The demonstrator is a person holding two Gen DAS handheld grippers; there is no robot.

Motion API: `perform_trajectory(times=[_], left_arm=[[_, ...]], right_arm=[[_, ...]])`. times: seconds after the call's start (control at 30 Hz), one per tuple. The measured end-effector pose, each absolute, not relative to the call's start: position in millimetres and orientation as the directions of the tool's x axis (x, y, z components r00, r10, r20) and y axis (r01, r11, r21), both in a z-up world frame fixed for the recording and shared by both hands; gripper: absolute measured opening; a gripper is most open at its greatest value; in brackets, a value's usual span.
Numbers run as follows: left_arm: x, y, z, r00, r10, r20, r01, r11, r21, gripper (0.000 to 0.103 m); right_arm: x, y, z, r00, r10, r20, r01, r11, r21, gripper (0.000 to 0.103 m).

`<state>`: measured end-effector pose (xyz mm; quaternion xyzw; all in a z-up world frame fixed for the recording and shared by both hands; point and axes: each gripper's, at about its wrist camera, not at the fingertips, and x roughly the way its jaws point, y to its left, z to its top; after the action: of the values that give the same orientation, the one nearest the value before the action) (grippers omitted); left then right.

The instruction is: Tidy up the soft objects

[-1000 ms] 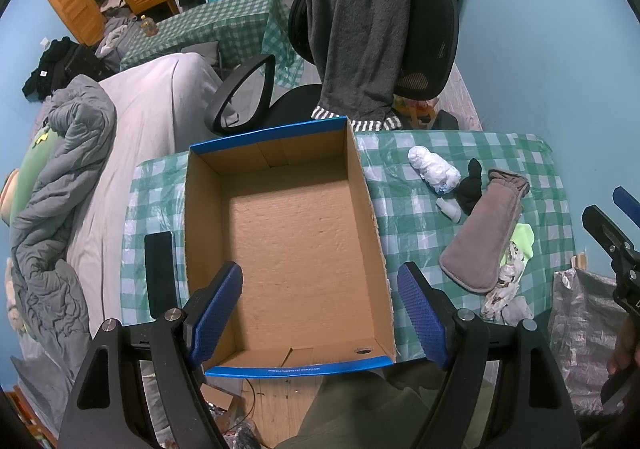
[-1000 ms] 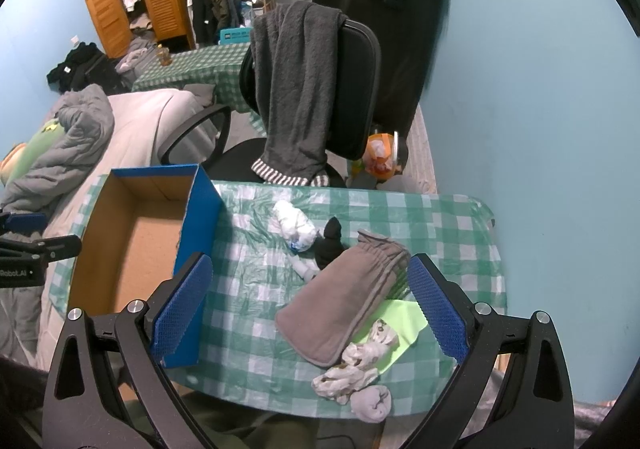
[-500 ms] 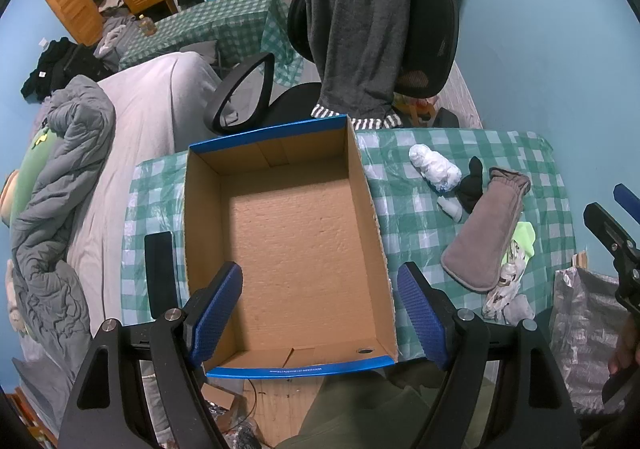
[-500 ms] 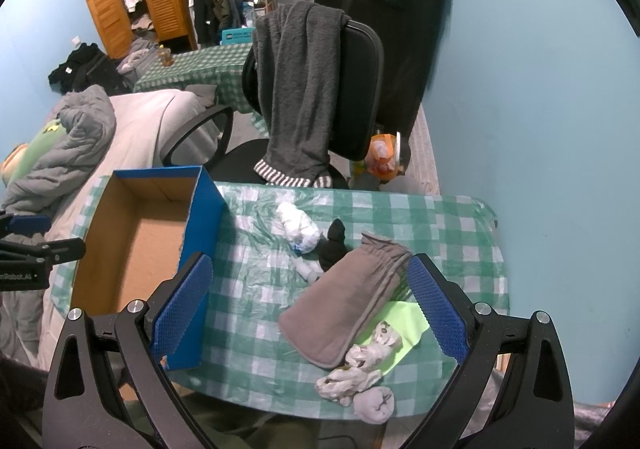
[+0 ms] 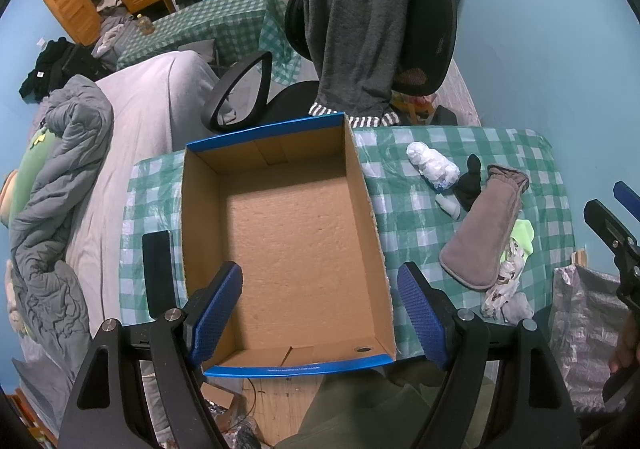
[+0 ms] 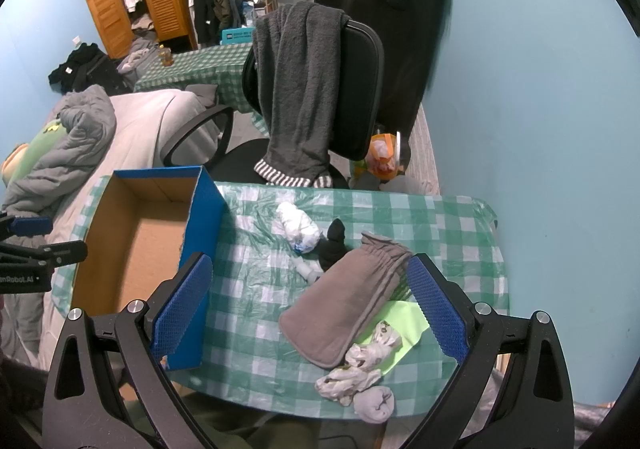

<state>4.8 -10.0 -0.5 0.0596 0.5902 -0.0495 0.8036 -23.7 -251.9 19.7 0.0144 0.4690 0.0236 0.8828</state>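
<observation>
Soft objects scattered on the checked bench point(image 6: 440, 217), right of the cardboard box point(image 5: 296, 233): grey mitt point(image 6: 344, 297) lying flat over a lime-green cloth point(image 6: 400, 325), white bundle point(image 6: 298, 227) and black sock point(image 6: 334, 245) beyond it, crumpled socks point(image 6: 360, 373) at the near edge; box bare inside, nothing yet sorted. Right tool point(image 6: 310, 309) spread wide and holding nothing, poised above the mitt; left tool point(image 5: 320, 313) likewise wide apart and unloaded over the box. Best lowered onto the mitt's middle, pinching a fold of cloth rather than the plastic cover beneath; then lifted clear of the sock before crossing over the box wall.
</observation>
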Motion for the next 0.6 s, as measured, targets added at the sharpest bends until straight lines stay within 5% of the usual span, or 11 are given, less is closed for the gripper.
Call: perform_trajectory(times=[0.6], left_arm=[[5.8,-10.5,-0.4,0.294,-0.008,-0.956,0.149,0.988,0.038,0.081]], right_arm=[[-24.1,-253.3,19.8,0.557,0.057,-0.829,-0.028,0.998,0.050,0.098]])
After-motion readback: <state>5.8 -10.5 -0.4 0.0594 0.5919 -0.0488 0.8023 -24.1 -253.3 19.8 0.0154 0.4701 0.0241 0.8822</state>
